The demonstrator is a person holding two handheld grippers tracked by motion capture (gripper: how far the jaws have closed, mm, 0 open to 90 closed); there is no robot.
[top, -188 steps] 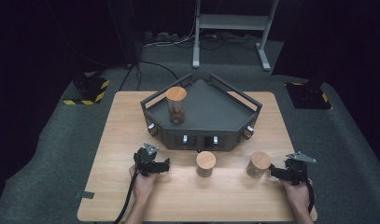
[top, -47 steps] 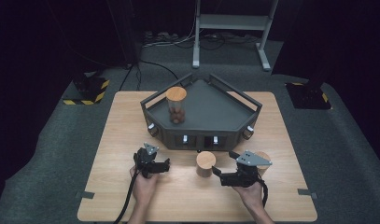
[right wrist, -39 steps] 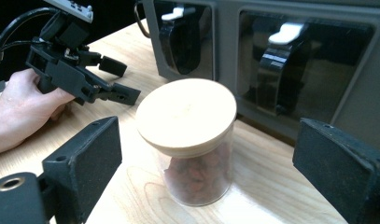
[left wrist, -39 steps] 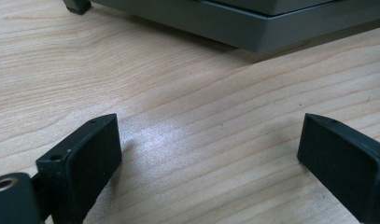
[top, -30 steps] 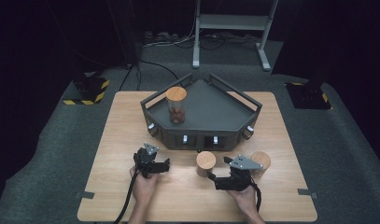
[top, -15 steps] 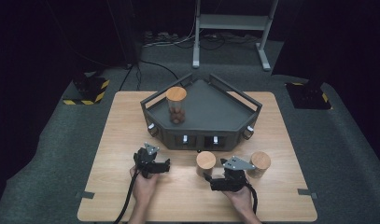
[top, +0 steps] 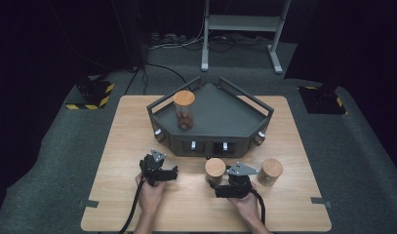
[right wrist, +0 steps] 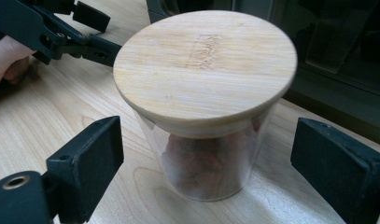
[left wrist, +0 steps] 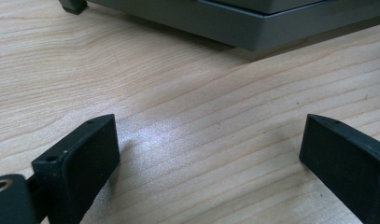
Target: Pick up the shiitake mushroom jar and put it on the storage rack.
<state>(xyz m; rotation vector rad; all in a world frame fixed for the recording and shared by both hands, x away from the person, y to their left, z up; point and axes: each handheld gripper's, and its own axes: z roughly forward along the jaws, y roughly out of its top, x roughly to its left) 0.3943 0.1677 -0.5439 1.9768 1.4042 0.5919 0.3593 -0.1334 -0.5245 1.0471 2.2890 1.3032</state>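
Three glass jars with wooden lids hold brown pieces. One jar [top: 184,109] stands in the grey tray [top: 225,117]. The middle jar [top: 215,169] and the right jar [top: 271,170] stand on the table in front of the tray. My right gripper [top: 219,183] reaches the middle jar [right wrist: 204,60] from the near right. Its jaws stand one on each side of the jar with a gap at both pads; they have just been closing a little. My left gripper [top: 170,172] rests open on the wood to the left, and nothing lies between its jaws [left wrist: 211,140].
The tray's front wall [left wrist: 253,28] is just beyond the left jaws. In the right gripper view the left gripper [right wrist: 61,28] and its hand [right wrist: 5,60] lie past the jar. The light wood table [top: 128,146] has bare board on the left and along the front edge.
My right gripper has moved left from beside the right jar to the middle jar and now straddles it. The left gripper and all the jars have stayed put.
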